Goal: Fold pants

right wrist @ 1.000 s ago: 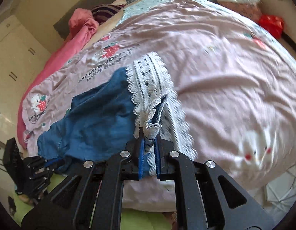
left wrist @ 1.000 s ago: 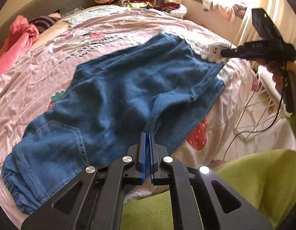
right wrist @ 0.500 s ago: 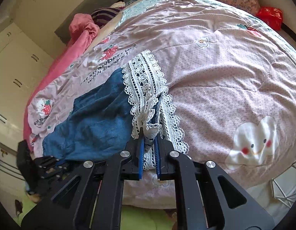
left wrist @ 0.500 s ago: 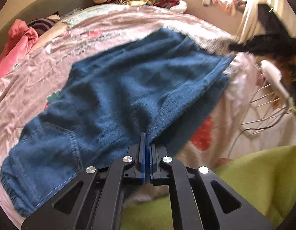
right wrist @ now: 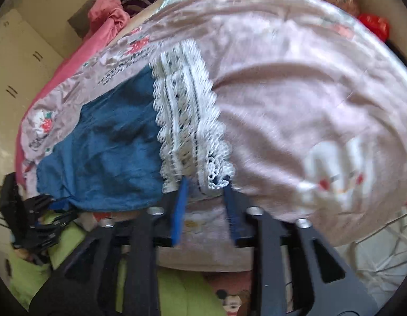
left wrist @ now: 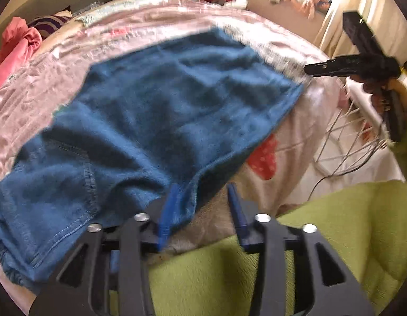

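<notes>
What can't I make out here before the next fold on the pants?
- Pants waistband: cut off at the left wrist view's lower-left edge.
- Lace hem: motion-blurred in the left wrist view.
- Left gripper, jaws opening: blur hides whether cloth touches its pads.
- Right gripper, jaws opening: lace overhangs its fingertips.

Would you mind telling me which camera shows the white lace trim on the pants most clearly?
The right wrist view: the lace trim runs in full up the middle, its scalloped edges distinct. In the left wrist view it is only a blurred pale strip at the far edge of the blue pants.
</notes>
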`<action>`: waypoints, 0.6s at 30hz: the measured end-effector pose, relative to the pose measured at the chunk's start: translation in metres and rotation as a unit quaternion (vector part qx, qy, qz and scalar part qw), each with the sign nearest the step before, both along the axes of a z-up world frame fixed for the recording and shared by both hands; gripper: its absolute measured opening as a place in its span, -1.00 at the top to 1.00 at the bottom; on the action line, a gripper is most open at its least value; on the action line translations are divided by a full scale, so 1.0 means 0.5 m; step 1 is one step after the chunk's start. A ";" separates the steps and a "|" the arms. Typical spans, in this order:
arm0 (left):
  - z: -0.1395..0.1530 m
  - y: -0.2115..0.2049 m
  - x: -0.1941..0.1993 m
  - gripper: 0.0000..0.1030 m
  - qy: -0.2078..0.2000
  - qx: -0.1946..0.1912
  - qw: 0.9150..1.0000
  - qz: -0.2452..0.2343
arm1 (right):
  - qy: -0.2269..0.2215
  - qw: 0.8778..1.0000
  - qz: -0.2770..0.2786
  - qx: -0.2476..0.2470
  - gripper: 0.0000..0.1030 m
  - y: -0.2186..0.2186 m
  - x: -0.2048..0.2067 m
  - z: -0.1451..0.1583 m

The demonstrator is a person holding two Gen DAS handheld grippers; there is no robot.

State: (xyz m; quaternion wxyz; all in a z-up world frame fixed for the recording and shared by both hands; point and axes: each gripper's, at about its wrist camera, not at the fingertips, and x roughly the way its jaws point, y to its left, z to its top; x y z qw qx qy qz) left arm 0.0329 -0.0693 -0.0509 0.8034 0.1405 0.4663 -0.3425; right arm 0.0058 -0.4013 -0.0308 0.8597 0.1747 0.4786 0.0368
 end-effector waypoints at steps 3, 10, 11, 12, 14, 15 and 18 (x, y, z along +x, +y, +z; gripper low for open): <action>0.048 0.026 0.023 0.21 -0.014 -0.034 0.999 0.023 | -0.036 0.999 0.003 -0.023 0.40 -0.009 0.031 0.036; 0.111 0.034 0.190 -0.25 -0.044 -0.060 0.993 0.089 | -0.064 0.995 0.067 -0.046 0.30 0.017 0.188 0.054; 0.108 0.030 0.213 -0.27 -0.042 -0.060 0.993 0.095 | -0.064 0.994 0.072 -0.046 0.30 0.017 0.208 0.051; 0.099 0.024 0.244 -0.27 -0.034 -0.058 0.993 0.102 | -0.059 0.994 0.079 -0.045 0.30 0.018 0.233 0.044; 0.083 0.026 0.290 -0.27 -0.017 -0.056 0.992 0.115 | -0.050 0.994 0.089 -0.049 0.30 0.018 0.274 0.028; 0.070 0.024 0.310 -0.27 -0.009 -0.055 0.991 0.121 | -0.045 0.993 0.094 -0.049 0.30 0.018 0.291 0.018; 0.024 0.024 0.364 -0.27 0.019 -0.053 0.988 0.140 | -0.028 0.993 0.102 -0.043 0.30 0.014 0.332 -0.014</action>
